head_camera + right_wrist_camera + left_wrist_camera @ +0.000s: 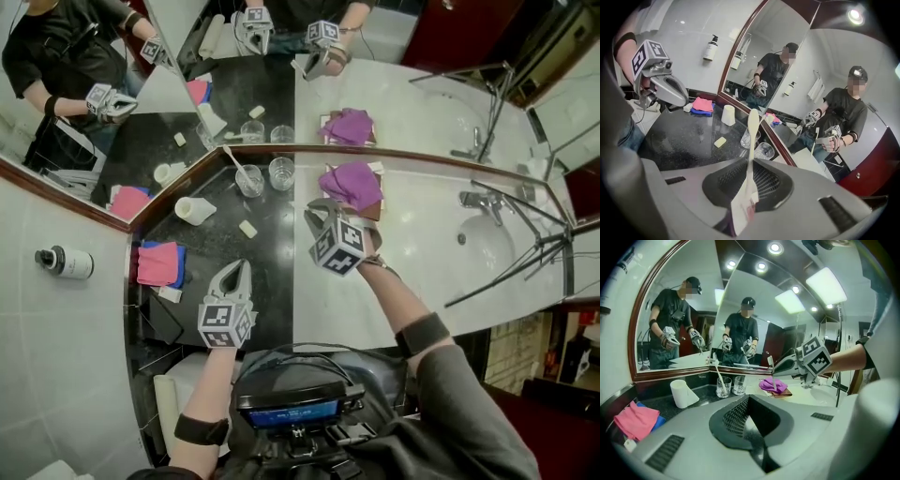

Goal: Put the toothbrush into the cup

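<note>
The right gripper (pixel 319 217) has its jaws clenched on a pale toothbrush (pixel 751 140), which sticks up from them in the air above the bench (pixel 272 272), short of the empty glass cup (pixel 281 172). The left gripper (pixel 239 269) hangs over the dark bench, jaws pressed together on nothing.

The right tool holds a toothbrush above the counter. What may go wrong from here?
1. The right tool grips the toothbrush near one end, so the long free part may swing or slip.
2. The empty glass stands close beside the glass with a toothbrush; a poor aim may knock either one over.
</note>
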`<move>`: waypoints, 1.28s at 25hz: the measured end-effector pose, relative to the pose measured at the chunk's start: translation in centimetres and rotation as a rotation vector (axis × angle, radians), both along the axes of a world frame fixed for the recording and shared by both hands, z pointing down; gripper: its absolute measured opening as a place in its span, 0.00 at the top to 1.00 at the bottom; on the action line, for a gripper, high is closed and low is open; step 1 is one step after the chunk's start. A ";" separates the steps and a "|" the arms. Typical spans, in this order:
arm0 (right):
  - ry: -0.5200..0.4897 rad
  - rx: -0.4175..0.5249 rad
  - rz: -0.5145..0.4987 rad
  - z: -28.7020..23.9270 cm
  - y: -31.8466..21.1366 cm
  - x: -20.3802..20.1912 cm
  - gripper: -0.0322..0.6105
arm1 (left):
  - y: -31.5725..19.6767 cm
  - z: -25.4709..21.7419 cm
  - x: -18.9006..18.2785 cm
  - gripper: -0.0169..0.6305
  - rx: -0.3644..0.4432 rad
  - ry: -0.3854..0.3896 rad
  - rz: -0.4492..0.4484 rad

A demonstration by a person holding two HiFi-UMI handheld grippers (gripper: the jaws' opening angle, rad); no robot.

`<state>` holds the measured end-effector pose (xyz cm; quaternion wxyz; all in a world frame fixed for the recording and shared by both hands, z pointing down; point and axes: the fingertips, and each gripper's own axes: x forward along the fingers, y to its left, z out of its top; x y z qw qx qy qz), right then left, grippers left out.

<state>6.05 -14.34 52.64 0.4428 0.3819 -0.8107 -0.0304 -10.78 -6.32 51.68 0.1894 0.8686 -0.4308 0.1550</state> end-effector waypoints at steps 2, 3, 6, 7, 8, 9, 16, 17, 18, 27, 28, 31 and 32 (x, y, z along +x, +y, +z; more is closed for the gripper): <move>0.012 -0.021 0.003 1.0 1.5 0.2 0.85 | 0.6 0.0 0.2 0.98 -0.002 0.001 0.006; 0.019 -0.031 0.005 1.5 2.1 0.4 0.85 | 0.8 0.1 0.3 0.98 -0.002 0.003 0.009; 0.037 -0.065 0.007 2.9 3.8 0.8 0.85 | 1.6 0.2 0.5 0.98 -0.007 0.004 0.015; 0.044 -0.077 0.004 3.4 4.4 0.8 0.85 | 1.9 0.3 0.4 0.98 -0.010 0.004 0.016; 0.053 -0.089 0.000 3.9 4.9 0.8 0.85 | 2.2 0.5 0.4 0.98 -0.013 0.003 0.018; 0.064 -0.100 -0.005 4.4 5.4 0.7 0.85 | 2.4 0.6 0.4 0.98 -0.016 0.003 0.020; 0.125 -0.186 -0.030 8.7 7.9 -0.4 0.85 | 3.4 1.8 -0.2 0.98 -0.035 0.007 0.027; 0.129 -0.201 -0.033 9.4 8.1 -0.7 0.85 | 3.6 2.0 -0.4 0.98 -0.040 0.007 0.026; 0.136 -0.216 -0.038 10.1 8.4 -1.0 0.85 | 3.7 2.2 -0.6 0.98 -0.045 0.006 0.026; 0.223 -0.300 -0.105 16.2 8.8 -3.3 0.85 | 4.4 4.3 -3.2 0.98 -0.089 -0.009 0.002; 0.230 -0.300 -0.115 16.5 8.7 -3.6 0.85 | 4.4 4.5 -3.5 0.98 -0.095 -0.011 -0.003; 0.257 -0.299 -0.142 17.5 8.3 -4.0 0.85 | 4.4 4.9 -4.2 0.98 -0.104 -0.015 -0.016; 0.268 -0.296 -0.155 17.8 8.3 -4.1 0.85 | 4.4 5.0 -4.4 0.98 -0.106 -0.016 -0.018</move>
